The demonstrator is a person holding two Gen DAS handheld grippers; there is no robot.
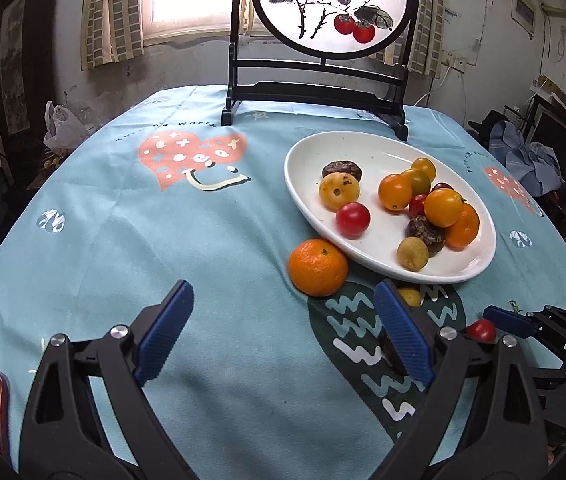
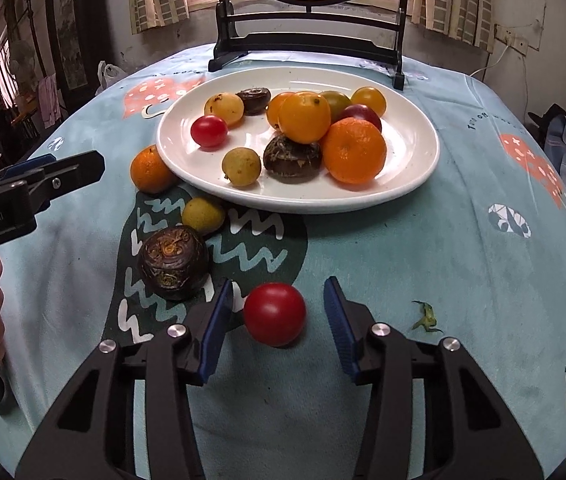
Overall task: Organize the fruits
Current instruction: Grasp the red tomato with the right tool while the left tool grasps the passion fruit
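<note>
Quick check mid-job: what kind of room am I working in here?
Probably a lived-in home room: a table under a cartoon-print tablecloth, curtained window behind, and a decorative round screen painted with persimmons beside the white fruit plate.

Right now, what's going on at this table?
A person with a claw in each hand is gathering fruit onto the white plate. The right claw is open with a red tomato on the cloth between its fingers, not gripped yet. The left claw is open and holds nothing, facing the loose mandarin by the plate's rim. A dark water chestnut and a small yellow fruit also lie off the plate; most of the fruit is on it.
</note>
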